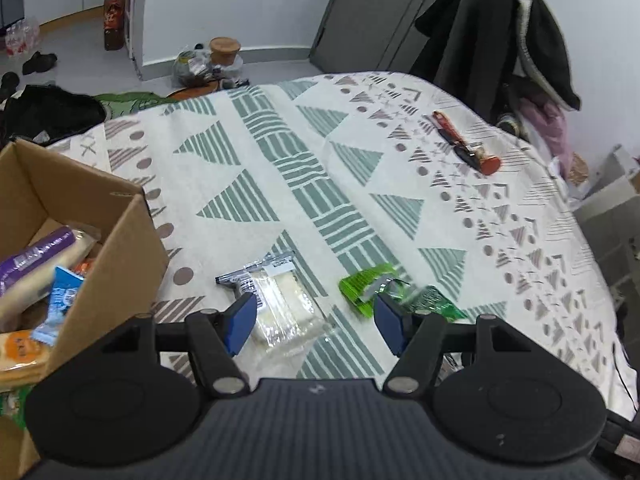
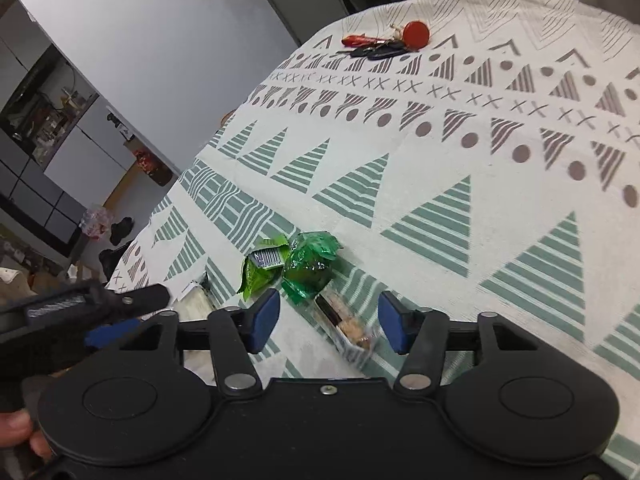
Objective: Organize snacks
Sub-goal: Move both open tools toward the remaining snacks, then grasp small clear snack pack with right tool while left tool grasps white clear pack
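On the patterned cloth (image 1: pixel 360 152), a clear-wrapped white snack (image 1: pixel 286 304) lies between the blue pads of my left gripper (image 1: pixel 316 322), close to the left pad; the jaws stand open around it. A light green packet (image 1: pixel 366 286) and a dark green packet (image 1: pixel 432 304) lie just past the right pad. In the right wrist view, my right gripper (image 2: pixel 328 320) is open around a clear packet of brown biscuits (image 2: pixel 346 328), touching neither pad. The light green packet (image 2: pixel 260 270) and dark green packet (image 2: pixel 308 266) lie just beyond it. The left gripper's finger (image 2: pixel 112 334) shows at the left.
An open cardboard box (image 1: pixel 112 240) with several snacks in it stands at the left of the table. A bunch of keys with a red tag (image 1: pixel 468 144) (image 2: pixel 384 44) lies at the far side. A chair draped with a black coat (image 1: pixel 500 28) stands behind the table.
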A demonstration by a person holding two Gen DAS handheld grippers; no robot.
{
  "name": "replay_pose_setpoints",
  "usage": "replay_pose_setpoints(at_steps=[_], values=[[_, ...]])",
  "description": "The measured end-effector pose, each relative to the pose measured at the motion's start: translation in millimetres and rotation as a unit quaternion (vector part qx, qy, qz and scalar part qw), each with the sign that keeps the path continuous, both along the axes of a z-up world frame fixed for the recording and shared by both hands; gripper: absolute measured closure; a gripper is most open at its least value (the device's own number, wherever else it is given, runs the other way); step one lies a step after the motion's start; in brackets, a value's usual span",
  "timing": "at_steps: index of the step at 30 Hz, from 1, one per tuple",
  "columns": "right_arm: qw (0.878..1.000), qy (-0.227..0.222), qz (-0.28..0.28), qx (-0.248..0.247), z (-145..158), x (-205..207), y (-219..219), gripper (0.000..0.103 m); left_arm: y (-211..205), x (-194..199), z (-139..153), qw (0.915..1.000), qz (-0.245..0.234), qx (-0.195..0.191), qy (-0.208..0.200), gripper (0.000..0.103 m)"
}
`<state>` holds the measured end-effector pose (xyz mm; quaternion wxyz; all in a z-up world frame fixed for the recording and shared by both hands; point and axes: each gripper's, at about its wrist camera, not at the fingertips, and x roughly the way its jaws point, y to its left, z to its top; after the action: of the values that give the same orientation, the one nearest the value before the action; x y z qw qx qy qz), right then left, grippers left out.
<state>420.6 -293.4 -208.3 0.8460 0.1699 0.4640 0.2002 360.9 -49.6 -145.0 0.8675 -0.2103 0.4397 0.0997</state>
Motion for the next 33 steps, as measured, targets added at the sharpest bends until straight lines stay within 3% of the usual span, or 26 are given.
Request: replay_pose_setpoints(at_steps=[18,21,23,30,33], values=[[0.998,0.021,0.066,0.005,-22,9,11,0.052,-1,42,-64,0.9959,0.048,0.058,0.05,0.04],[0.996,0.024,0.08,-0.007,-23,6,16,0.066,-7,38,-64,0.9948,0.054,0.071,0.049,0.05],[0.996,0.027,0.086,-0.021,-24,5,20,0.081,-6,29,-63,0.9959,0.059,0.054,0.041,0.055],[0.996,0.028,0.082,-0.025,-15,-8,24,0.085,-12,0,-49,0.9989,0.024,0.032,0.024,0.059],[0.996,0.032,0.082,-0.003,-6,-15,23,0.085,-11,-16,-40,0.9993,0.022,0.026,0.017,0.059]])
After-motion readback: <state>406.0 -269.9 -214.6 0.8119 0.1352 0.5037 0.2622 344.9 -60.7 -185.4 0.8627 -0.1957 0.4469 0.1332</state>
